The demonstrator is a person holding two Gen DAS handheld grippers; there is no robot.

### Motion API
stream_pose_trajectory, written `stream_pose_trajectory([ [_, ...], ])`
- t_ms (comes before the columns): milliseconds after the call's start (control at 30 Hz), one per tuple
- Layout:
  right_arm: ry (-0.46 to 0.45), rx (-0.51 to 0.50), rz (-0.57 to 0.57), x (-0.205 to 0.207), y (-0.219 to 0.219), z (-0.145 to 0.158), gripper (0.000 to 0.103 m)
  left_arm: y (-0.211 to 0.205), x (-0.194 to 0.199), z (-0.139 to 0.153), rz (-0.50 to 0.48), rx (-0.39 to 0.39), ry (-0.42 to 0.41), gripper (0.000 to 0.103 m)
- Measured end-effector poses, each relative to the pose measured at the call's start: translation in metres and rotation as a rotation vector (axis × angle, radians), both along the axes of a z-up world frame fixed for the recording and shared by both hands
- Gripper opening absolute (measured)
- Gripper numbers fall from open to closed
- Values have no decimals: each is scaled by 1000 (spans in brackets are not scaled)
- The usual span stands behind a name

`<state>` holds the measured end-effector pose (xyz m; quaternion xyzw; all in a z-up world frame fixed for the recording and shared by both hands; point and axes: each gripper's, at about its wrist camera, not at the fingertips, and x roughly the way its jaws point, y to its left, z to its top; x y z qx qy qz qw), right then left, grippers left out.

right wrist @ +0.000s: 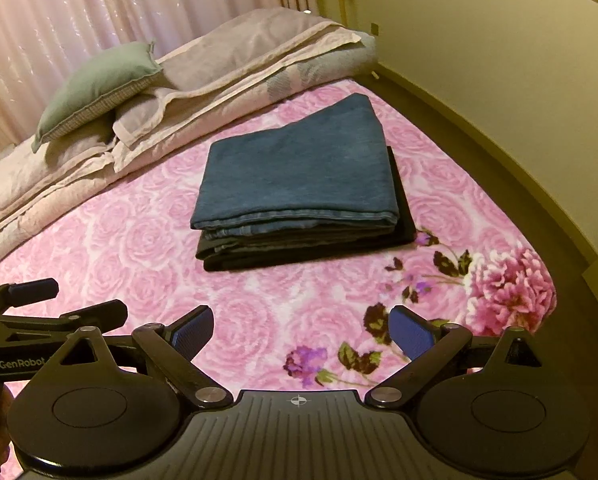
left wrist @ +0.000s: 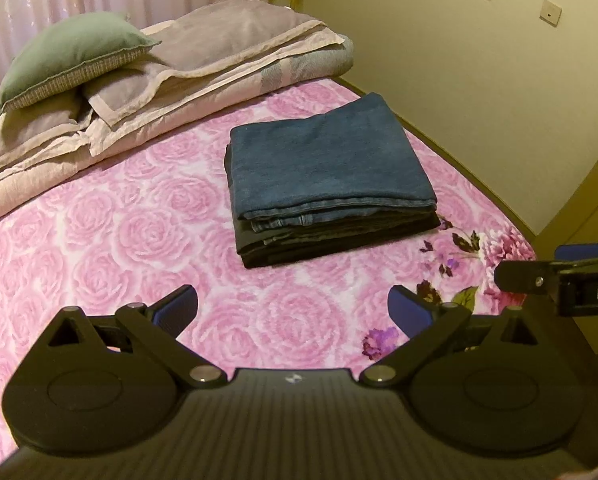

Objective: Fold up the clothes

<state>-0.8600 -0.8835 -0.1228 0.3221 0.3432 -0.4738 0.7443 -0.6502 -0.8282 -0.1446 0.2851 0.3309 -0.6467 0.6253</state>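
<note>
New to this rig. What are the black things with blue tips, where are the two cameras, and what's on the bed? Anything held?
No robot arm here: a person carries one handheld two-finger tool in each hand, and each carries a fisheye camera looking forward along its fingers.

In the left wrist view, the left tool fills the bottom, with its blue-padded fingers spread apart. The right tool looks the same in its own view. Each tool also pokes into the other's picture at the edge.

Both tools are open and hold nothing.

On the pink rose-print bedspread lies a stack of folded clothes: blue denim jeans on top of a folded black garment. Behind it are folded pale pink bedding and a green pillow.
</note>
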Motion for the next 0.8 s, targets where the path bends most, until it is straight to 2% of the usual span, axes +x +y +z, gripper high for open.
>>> stream_pose_trajectory([
  [367, 25, -26, -2, 4, -2, 5, 97, 0, 7, -1, 28, 5, -4, 100],
  [800, 25, -26, 16, 7, -1, 6, 97, 6, 5, 3, 11, -19, -4, 101],
])
